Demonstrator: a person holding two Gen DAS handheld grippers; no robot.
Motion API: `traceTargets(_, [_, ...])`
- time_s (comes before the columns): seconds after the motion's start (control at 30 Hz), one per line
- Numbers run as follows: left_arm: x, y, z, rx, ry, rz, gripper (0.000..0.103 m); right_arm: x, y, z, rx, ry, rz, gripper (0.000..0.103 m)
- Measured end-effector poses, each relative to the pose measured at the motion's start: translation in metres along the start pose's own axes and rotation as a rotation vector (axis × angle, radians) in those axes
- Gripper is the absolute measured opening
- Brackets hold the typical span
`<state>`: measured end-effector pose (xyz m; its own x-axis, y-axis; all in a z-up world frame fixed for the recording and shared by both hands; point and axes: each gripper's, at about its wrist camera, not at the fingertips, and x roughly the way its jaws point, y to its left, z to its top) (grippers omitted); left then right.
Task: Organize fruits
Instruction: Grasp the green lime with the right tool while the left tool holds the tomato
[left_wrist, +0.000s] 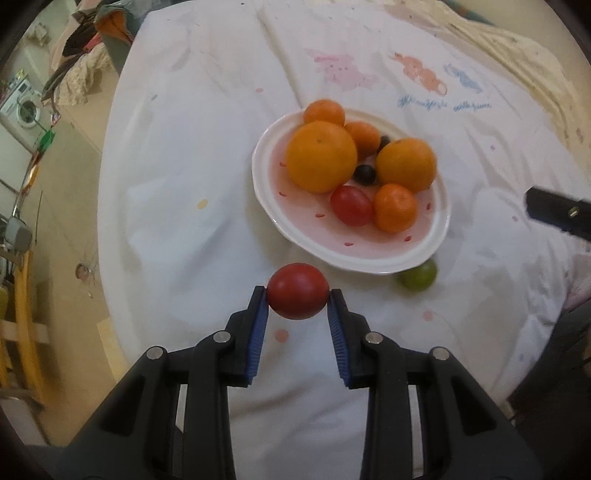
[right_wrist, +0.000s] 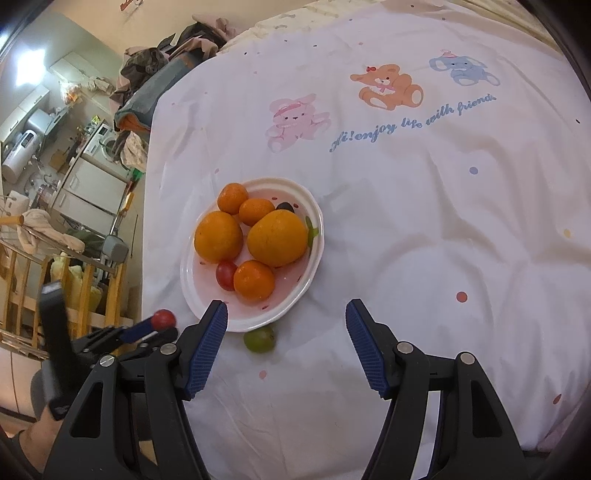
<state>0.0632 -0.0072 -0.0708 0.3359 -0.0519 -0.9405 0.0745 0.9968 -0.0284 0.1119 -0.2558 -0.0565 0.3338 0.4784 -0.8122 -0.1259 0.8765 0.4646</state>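
My left gripper (left_wrist: 297, 293) is shut on a red tomato (left_wrist: 297, 291) and holds it just short of the near rim of a white plate (left_wrist: 436, 236). The plate holds two big oranges (left_wrist: 321, 157), several small tangerines, a red cherry tomato (left_wrist: 351, 205) and dark grapes (left_wrist: 364, 174). A green fruit (left_wrist: 417, 276) lies on the cloth by the plate's near rim. In the right wrist view my right gripper (right_wrist: 286, 310) is open and empty, above the green fruit (right_wrist: 259, 339) and the plate (right_wrist: 317, 221). The left gripper with the tomato (right_wrist: 163, 318) shows at the left there.
The fruit lies on a bed with a white quilt (right_wrist: 424, 240) printed with bears and blue writing. The bed's left edge drops to the floor, with a wooden rail (right_wrist: 22, 280), a clothes pile (right_wrist: 166, 59) and appliances beyond.
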Motion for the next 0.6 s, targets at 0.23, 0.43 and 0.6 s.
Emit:
traceTargets(0.23, [-0.021, 0.012, 0.002, -0.113, -0.051, -0.052, 0.029, 0.013, 0.0, -0.012, -0.006, 0.051, -0.029, 0.069])
traceTargets(0.43, [-0.026, 0.023, 0.01, -0.203, -0.075, -0.087, 0.029, 0.043, 0.025, -0.023, -0.136, 0.135, -0.071, 0.069])
traceTargets(0.6, [-0.028, 0.028, 0.01, -0.229, -0.076, -0.102, 0.029, 0.075, 0.053, -0.033, -0.284, 0.198, -0.111, 0.068])
